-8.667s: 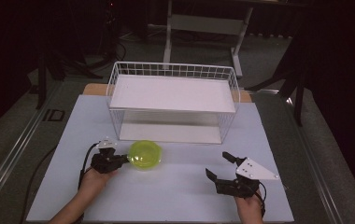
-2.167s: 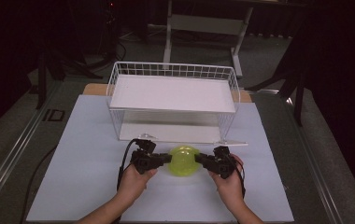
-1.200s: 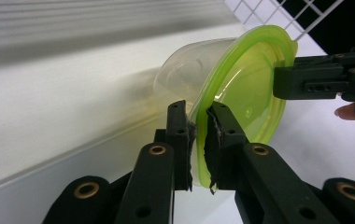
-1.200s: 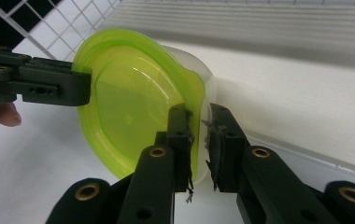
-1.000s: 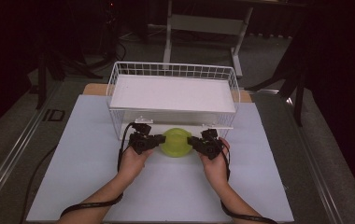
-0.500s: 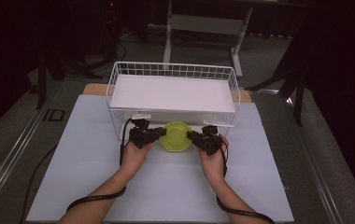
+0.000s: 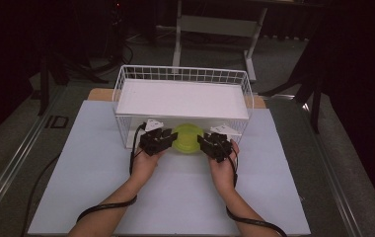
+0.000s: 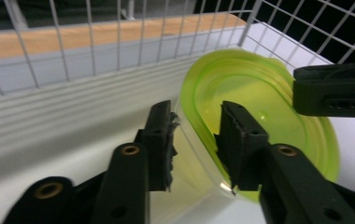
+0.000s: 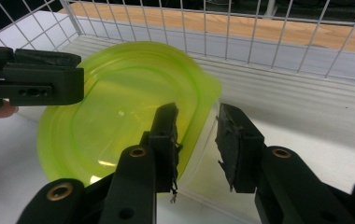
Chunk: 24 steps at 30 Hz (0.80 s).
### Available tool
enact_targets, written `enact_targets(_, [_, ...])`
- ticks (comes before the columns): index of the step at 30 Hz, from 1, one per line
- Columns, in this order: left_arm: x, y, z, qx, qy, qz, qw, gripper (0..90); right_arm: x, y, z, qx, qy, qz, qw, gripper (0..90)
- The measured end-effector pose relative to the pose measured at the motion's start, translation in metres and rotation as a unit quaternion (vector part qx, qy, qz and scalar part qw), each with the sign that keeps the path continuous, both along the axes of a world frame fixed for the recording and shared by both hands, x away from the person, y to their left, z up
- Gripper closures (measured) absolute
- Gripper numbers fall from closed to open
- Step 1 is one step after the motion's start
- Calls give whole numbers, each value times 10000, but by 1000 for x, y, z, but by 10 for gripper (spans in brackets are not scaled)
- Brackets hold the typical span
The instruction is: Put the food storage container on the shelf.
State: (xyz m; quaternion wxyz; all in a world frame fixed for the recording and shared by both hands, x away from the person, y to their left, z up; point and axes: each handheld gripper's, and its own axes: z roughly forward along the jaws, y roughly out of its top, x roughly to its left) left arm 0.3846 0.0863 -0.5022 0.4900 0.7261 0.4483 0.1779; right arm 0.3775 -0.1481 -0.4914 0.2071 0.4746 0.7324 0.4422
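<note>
A translucent lime-green bowl (image 7: 188, 138) sits at the front opening of the white wire rack (image 7: 183, 98), under its shelf. My left gripper (image 7: 168, 139) is at the bowl's left side and my right gripper (image 7: 206, 143) at its right. In the left gripper view the bowl (image 8: 259, 107) has its rim between the jaws of my left gripper (image 8: 196, 140), whose pads stand off it. In the right gripper view the bowl (image 9: 119, 107) likewise has its rim between the parted jaws of my right gripper (image 9: 196, 140). Both pairs of jaws have just been opening.
The rack's wire walls (image 8: 119, 42) and its ribbed white floor (image 9: 306, 107) surround the bowl closely. The shelf hangs low over both grippers. A pale mat (image 7: 175, 197) covers the table in front, with a wooden edge (image 7: 99, 93) behind the rack.
Across the earlier frames both grippers took the bowl from the mat's front up to the rack's lower level. In the last half second the hands have hardly moved.
</note>
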Motion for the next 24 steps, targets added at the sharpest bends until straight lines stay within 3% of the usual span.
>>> enact_targets(4, [0, -2, -3, 192, -248, 115, 9994, 559, 2, 2, -2, -69, -145, -87, 9998, 617])
enact_targets(8, [1, -2, -3, 147, -220, 182, 9995, 517, 3, 2, -3, -31, -144, -232, 9996, 552])
enact_targets(12, [-4, 0, 0, 29, -317, 123, 9994, 509, -1, 1, -4, -51, -230, -221, 9995, 518])
enact_targets(17, [-10, 4, 3, 31, -201, -124, 9997, 483, -11, 5, -3, -198, -372, -99, 9991, 511])
enact_targets(24, [-25, 16, 6, -55, -187, -187, 9996, 481, -27, 6, 6, -212, -427, 35, 9989, 498])
